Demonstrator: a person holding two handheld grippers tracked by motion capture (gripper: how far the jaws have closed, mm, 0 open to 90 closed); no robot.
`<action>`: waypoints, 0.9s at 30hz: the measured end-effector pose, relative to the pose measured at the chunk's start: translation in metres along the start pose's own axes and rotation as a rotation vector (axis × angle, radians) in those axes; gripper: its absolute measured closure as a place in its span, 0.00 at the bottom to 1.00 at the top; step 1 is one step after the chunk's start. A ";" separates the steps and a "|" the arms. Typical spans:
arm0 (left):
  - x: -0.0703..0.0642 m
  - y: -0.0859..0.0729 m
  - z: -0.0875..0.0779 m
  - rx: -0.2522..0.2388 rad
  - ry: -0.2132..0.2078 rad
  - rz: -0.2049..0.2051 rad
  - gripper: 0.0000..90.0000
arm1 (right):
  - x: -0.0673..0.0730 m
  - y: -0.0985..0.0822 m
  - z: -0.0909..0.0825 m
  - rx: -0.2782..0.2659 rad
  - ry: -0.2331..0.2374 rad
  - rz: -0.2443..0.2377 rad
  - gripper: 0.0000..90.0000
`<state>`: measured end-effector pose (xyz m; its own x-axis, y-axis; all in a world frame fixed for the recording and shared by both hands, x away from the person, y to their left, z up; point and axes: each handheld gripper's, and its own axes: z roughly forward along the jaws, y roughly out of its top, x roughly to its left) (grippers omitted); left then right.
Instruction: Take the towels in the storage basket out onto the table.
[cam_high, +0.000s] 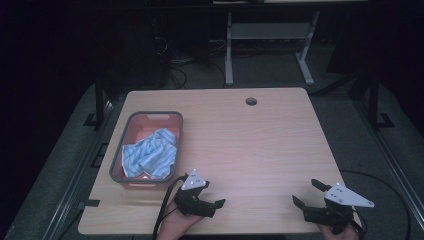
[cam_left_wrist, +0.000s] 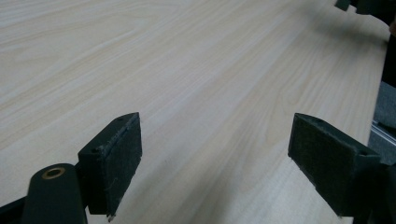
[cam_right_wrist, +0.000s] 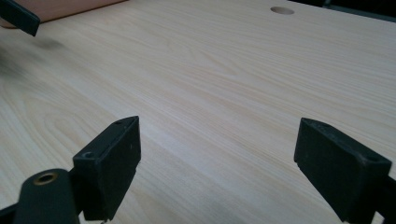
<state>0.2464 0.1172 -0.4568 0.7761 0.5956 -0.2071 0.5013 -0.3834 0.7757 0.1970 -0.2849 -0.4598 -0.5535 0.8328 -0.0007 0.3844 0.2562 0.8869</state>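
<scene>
Black tools (cam_high: 209, 196), grey 3-cornered plates (cam_high: 194, 179)

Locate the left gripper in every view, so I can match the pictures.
High view: left gripper at the bottom edge, left of centre, beside the basket.
Left gripper view: the left gripper, jaws open, at the bottom.
Right gripper view: the left gripper, top left corner.
Shared landmark: the wooden table.

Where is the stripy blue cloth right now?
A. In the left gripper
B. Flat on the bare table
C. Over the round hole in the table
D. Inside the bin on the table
D. The high view shows the blue striped cloth crumpled inside the grey-rimmed bin, with both grippers open and holding nothing.
</scene>
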 end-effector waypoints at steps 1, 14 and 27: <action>0.000 0.001 0.001 -0.001 0.000 -0.008 0.19 | 0.000 0.000 -0.001 -0.002 -0.002 0.006 0.15; 0.000 0.019 -0.002 0.049 -0.024 0.014 0.19 | -0.003 0.001 -0.001 -0.010 0.019 0.031 0.15; 0.008 0.055 -0.019 0.076 -0.031 0.075 0.20 | -0.002 0.009 0.009 -0.005 0.057 0.027 0.15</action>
<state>0.2732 0.1143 -0.4048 0.8232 0.5419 -0.1694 0.4682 -0.4790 0.7425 0.2083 -0.2799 -0.4558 -0.5841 0.8102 0.0496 0.3964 0.2314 0.8884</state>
